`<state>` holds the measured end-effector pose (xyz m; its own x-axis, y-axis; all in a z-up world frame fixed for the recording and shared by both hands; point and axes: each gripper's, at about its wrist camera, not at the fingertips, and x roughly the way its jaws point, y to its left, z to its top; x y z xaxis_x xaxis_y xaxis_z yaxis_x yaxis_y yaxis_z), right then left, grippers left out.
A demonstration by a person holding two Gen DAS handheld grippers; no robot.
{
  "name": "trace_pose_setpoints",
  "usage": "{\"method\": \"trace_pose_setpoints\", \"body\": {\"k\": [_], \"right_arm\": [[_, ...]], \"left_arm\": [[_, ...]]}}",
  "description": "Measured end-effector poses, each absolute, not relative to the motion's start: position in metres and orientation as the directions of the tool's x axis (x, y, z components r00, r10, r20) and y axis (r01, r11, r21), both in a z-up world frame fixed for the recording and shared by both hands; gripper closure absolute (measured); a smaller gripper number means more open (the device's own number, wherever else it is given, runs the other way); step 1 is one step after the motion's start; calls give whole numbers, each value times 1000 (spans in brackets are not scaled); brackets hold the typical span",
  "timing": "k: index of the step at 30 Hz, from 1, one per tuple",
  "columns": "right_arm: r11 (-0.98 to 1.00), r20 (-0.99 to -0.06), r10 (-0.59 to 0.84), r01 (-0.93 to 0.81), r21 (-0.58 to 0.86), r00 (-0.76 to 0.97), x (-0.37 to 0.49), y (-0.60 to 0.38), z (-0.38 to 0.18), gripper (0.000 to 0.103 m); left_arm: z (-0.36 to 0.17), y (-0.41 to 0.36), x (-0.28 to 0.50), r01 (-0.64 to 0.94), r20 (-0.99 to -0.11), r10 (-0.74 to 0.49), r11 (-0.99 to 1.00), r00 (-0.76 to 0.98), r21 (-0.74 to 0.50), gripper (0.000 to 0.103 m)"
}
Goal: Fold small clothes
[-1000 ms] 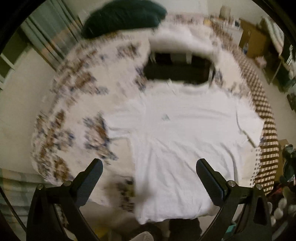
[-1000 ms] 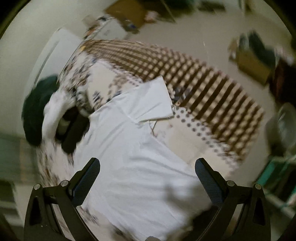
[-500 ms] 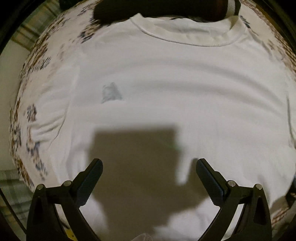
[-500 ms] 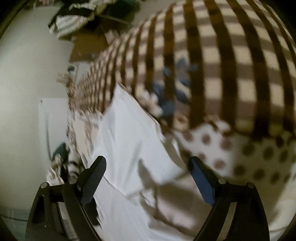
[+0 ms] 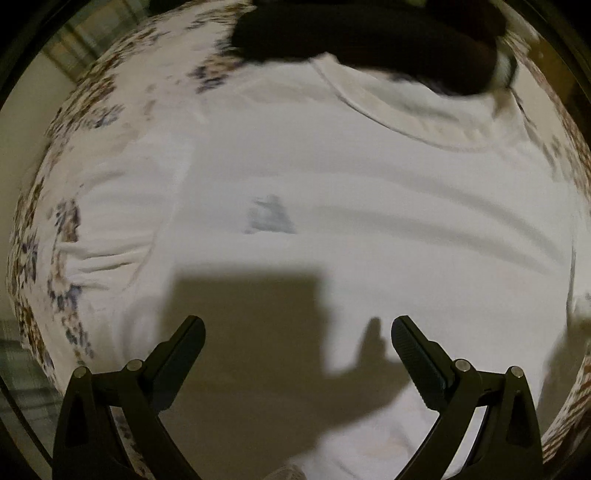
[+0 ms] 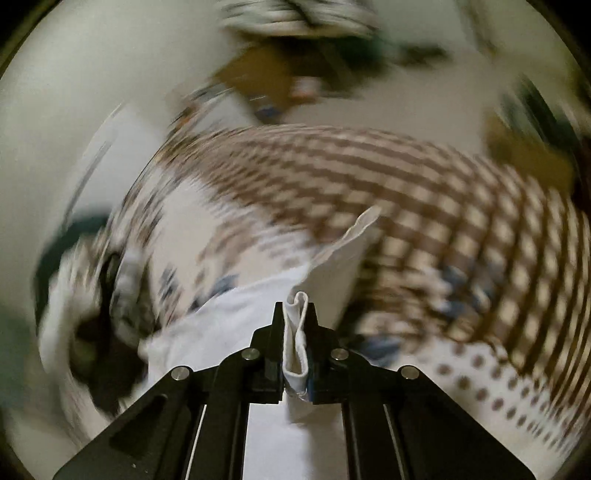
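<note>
One white T-shirt (image 5: 351, 221) lies flat, front up, on a bed (image 5: 92, 110) covered by a floral spread; a small grey mark (image 5: 271, 218) sits on its chest and its neckline points toward a dark bundle of clothing (image 5: 369, 33) at the far end. On the left, the left claw (image 5: 297, 332) hangs above the lower body of the shirt, its jaws wide apart with nothing between them, its shadow falling square on the cloth. On the right, the right claw (image 6: 295, 314) is closing, and its jaws already pinch a folded bunch of white fabric, which looks like the shirt's sleeve (image 6: 347, 251) or side edge, lifted off a brown checked blanket (image 6: 443, 206). That view is smeared by motion. From here, the likely trouble is the thin grip: only a narrow pleat sits between the pads, so a quick pull could let it slip out, or drag the whole shirt sideways and wrinkle it, since the left claw pins nothing down. A crooked fold could follow if the lifted edge twists. Counted: one shirt, one bed, two claws, one dark bundle, one checked blanket, plus clutter on the floor too blurred to count.
</note>
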<state>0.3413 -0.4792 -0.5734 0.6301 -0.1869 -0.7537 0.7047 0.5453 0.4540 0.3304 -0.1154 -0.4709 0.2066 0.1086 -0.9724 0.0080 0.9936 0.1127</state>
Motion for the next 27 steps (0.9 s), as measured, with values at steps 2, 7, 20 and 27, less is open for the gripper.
{"method": "trace_pose_setpoints", "body": {"k": [2, 7, 20, 27], "right_arm": [[735, -754, -181, 596, 323, 632, 379, -431, -556, 95], [967, -806, -89, 245, 71, 586, 441, -308, -577, 95], [926, -851, 178, 208, 314, 495, 407, -300, -584, 36], [875, -913, 170, 370, 313, 372, 430, -320, -637, 36]], "left_arm": [[-468, -103, 329, -22, -970, 109, 994, 218, 107, 0], [-474, -78, 328, -91, -970, 145, 987, 195, 129, 0], [-483, 21, 314, -291, -979, 145, 952, 141, 99, 0], [-516, 113, 328, -614, -982, -78, 771, 173, -169, 0]]}}
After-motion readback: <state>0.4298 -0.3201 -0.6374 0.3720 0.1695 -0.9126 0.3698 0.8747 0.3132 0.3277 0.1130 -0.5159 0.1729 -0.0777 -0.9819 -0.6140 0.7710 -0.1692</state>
